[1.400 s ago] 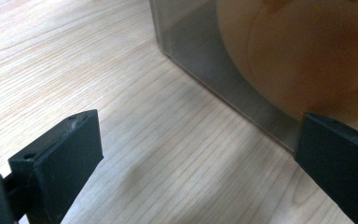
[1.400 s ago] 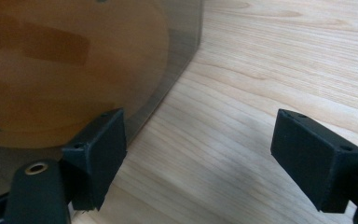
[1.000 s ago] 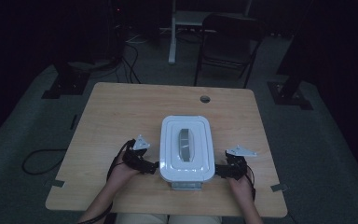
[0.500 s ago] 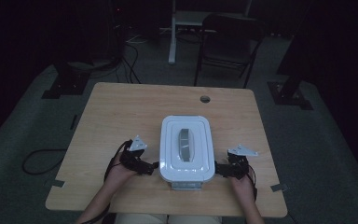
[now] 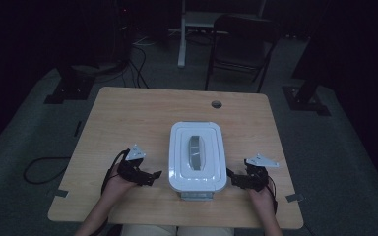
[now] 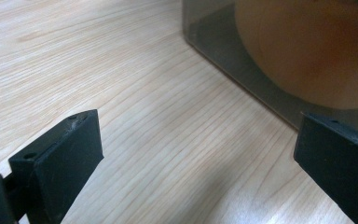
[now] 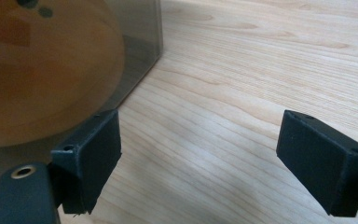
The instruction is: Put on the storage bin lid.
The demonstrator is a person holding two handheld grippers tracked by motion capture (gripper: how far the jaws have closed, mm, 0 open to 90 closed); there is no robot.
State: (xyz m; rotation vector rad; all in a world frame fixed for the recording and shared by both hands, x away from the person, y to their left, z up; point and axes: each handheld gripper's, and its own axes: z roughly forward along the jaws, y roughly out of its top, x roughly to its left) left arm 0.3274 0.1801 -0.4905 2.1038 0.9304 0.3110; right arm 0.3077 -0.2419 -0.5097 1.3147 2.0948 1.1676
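Note:
A clear box with a white lid (image 5: 197, 156) stands on the wooden table (image 5: 128, 123), near its front edge. My left gripper (image 5: 153, 175) rests on the table just left of the box, its jaws open and pointing at the box's side. My right gripper (image 5: 230, 177) mirrors it on the right, also open. In the left gripper view the gripper (image 6: 196, 154) holds nothing, and the box's see-through wall (image 6: 223, 51) shows a round orange thing (image 6: 307, 46) inside. In the right gripper view the gripper (image 7: 200, 154) is empty too, beside the box wall (image 7: 142, 46) and the orange thing (image 7: 42, 70).
A round cable hole (image 5: 216, 104) sits near the table's far edge. Tape marks (image 5: 294, 198) lie at the front corners. A dark chair (image 5: 241, 39) stands behind the table, and cables (image 5: 39, 167) trail on the floor at the left.

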